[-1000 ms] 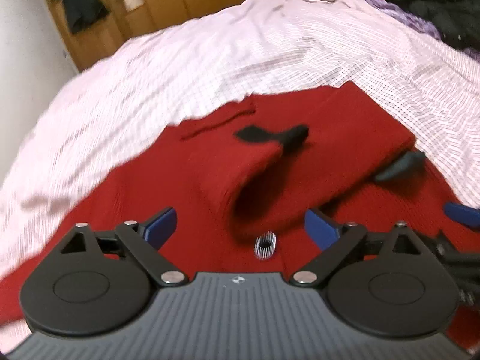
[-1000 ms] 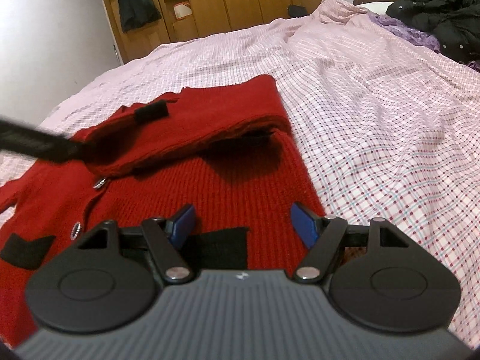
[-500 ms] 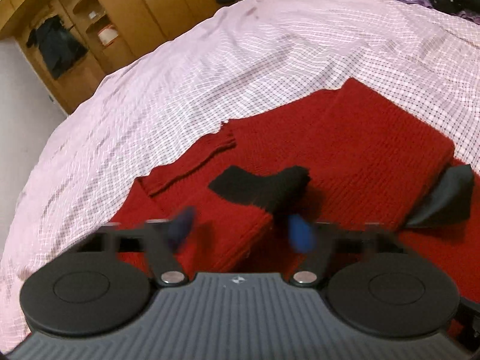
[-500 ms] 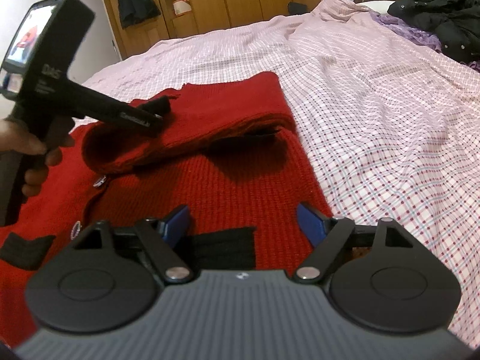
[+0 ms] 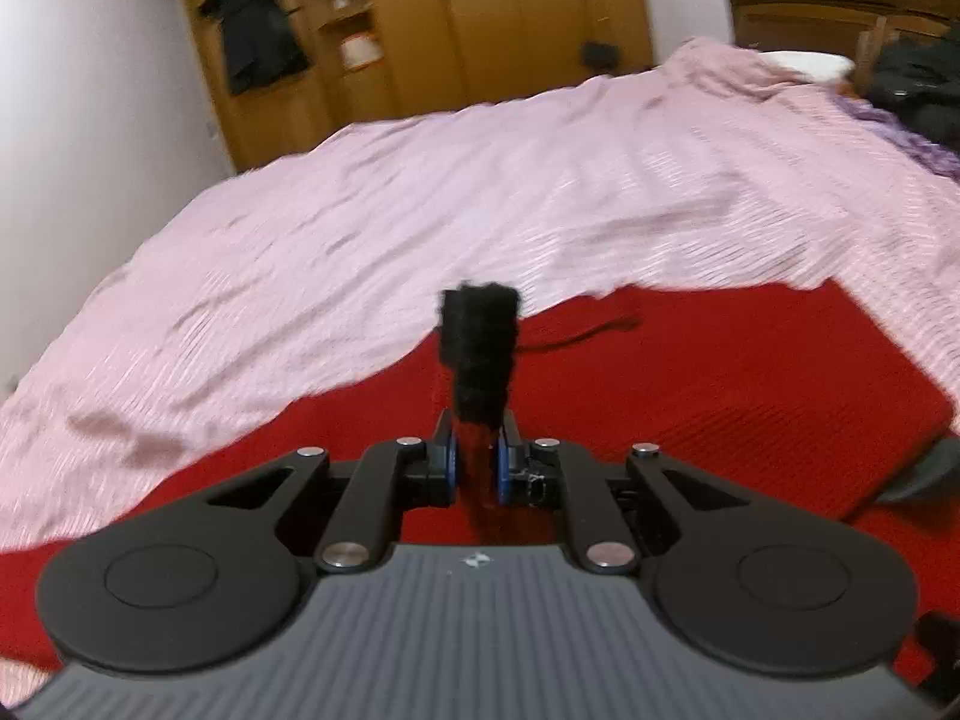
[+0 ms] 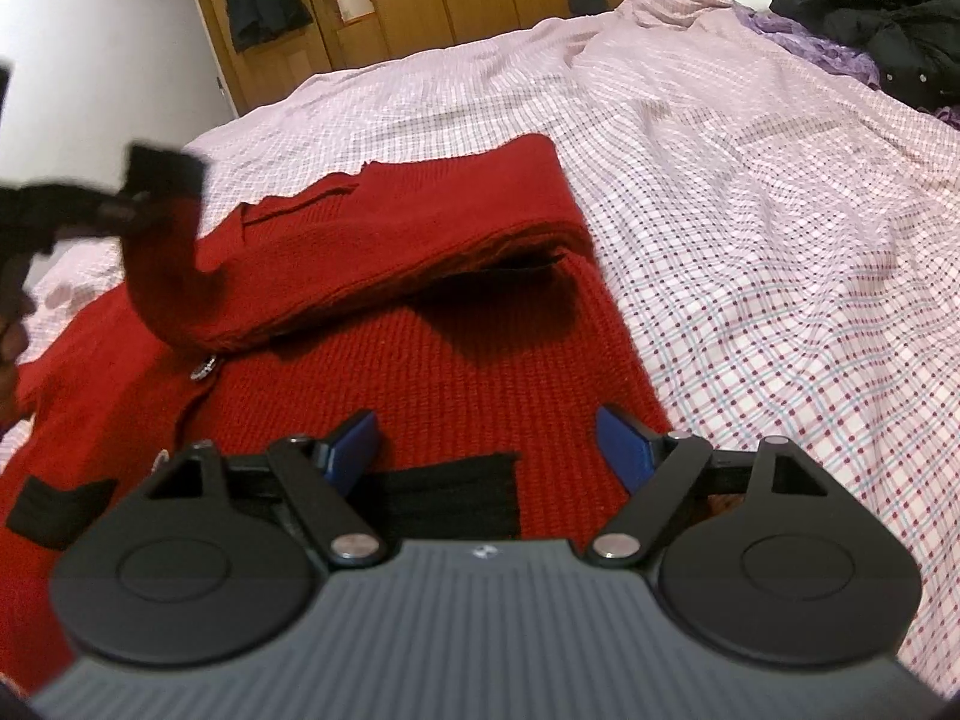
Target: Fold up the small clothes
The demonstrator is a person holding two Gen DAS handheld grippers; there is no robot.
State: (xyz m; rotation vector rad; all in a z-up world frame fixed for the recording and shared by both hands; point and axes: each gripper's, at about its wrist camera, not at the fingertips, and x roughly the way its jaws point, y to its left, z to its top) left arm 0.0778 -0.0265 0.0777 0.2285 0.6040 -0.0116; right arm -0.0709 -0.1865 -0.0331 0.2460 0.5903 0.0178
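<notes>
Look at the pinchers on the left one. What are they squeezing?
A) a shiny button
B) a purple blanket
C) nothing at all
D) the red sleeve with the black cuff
D: the left gripper has just closed its blue pads on the red sleeve, and the black cuff sticks up past the fingertips; the right wrist view shows that sleeve lifted off the red cardigan.

My two wrist views, low and close over the red cardigan [image 6: 468, 372], face the wardrobe [image 5: 480, 18], sharing bed [image 6: 750, 210].
</notes>
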